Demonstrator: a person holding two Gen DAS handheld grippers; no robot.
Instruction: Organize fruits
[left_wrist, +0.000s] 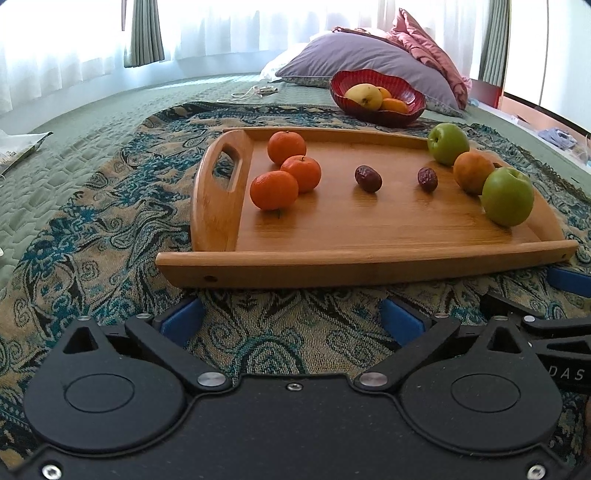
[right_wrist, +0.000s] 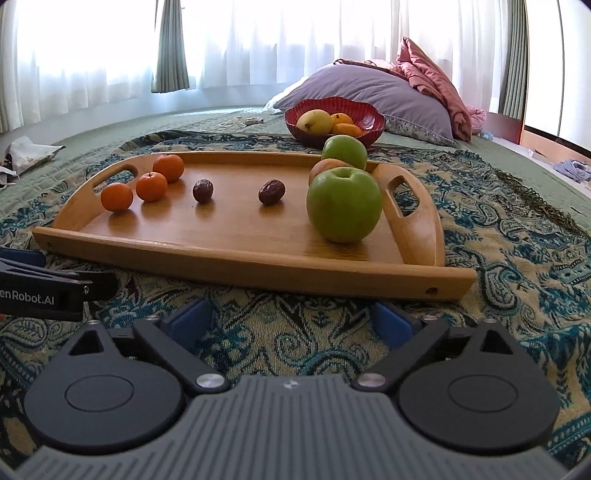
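Both the left tool (left_wrist: 291, 317) and right tool (right_wrist: 293, 319) hover spread and empty short of the bamboo tray (right_wrist: 258, 275); judged next: the right reaches ahead to the near green apple (right_wrist: 343, 203).

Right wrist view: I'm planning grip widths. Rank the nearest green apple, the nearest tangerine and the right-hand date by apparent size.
1. nearest green apple, though closeness to the camera enlarges it
2. nearest tangerine
3. right-hand date

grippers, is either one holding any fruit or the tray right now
Nothing is held. The left gripper and right gripper both have open, empty jaws over the cloth, short of the tray.
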